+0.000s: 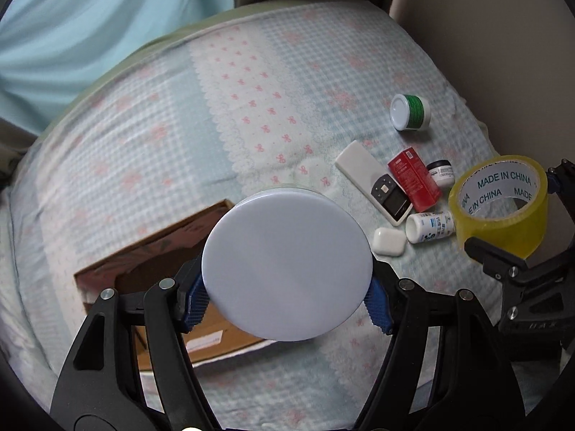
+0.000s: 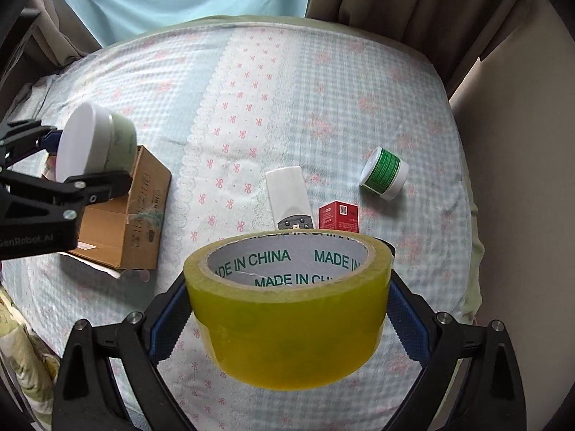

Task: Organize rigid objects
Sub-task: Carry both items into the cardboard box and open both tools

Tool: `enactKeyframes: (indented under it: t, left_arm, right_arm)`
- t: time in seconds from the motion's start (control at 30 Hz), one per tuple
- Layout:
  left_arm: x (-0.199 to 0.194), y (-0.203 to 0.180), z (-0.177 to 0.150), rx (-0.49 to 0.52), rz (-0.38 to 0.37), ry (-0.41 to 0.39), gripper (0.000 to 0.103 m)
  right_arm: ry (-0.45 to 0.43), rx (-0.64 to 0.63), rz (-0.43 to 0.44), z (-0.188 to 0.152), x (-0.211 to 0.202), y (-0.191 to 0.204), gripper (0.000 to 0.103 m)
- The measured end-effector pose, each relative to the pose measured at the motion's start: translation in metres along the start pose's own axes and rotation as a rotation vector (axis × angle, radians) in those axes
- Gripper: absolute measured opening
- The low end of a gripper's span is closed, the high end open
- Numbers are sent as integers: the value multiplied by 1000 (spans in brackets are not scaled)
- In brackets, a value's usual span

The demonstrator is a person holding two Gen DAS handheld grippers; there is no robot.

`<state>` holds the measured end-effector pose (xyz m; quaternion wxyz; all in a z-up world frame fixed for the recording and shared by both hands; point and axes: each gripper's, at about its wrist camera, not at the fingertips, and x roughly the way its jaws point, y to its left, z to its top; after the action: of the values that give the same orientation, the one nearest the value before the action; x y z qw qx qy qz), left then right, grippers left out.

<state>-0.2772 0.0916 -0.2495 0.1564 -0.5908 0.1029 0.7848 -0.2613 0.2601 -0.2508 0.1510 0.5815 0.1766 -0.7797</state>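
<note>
Bedspread (image 2: 287, 107) bears open cardboard box (image 2: 140, 215), contents unclear.

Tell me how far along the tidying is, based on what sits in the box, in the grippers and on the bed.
Done: nothing can be confirmed; the cardboard box interior is mostly hidden.

In hand: the left gripper clamps a white-lidded jar above the box; the right gripper holds the yellow tape roll.

Left on the bed: green-labelled jar, remote, red box, small dark-lidded jar, white bottle, white case.
</note>
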Motion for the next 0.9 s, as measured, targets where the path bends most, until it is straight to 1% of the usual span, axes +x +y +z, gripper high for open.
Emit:
enactKeyframes:
  t: [0.07, 0.13, 0.2, 0.27, 0.4, 0.5, 0.6, 0.7, 0.8, 0.9]
  left_arm:
    - [-15, 19, -13, -52, 0, -22, 68]
    - [-30, 40, -28, -94, 20, -41, 68]
    - [-42, 63, -43, -137, 33, -54, 68]
    - [-50, 87, -59, -182, 29, -64, 68]
    - [-60, 136, -88, -220, 46, -70, 68]
    - [-59, 174, -105, -238, 33, -57, 68]
    - [-56, 209, -116, -240, 42, -45, 68]
    - [-50, 238, -120, -239, 20, -36, 68]
    - [-38, 257, -119, -212, 16, -24, 68]
    - [-21, 269, -115, -181, 5, -7, 68]
  right_arm:
    - [-13, 2, 22, 2, -12, 6, 97]
    - [-23, 3, 36, 4, -25, 17, 97]
    - [-33, -1, 56, 7, -36, 31, 97]
    - [-42, -1, 79, 12, -46, 47, 97]
    - [-49, 14, 136, 25, -64, 88, 97]
    - [-52, 28, 167, 37, -71, 126, 97]
    - [-39, 56, 202, 49, -68, 161, 97]
    - [-17, 86, 220, 62, -57, 192, 97]
    - [10, 118, 235, 73, -42, 218, 97]
    - [55, 172, 256, 85, -19, 235, 97]
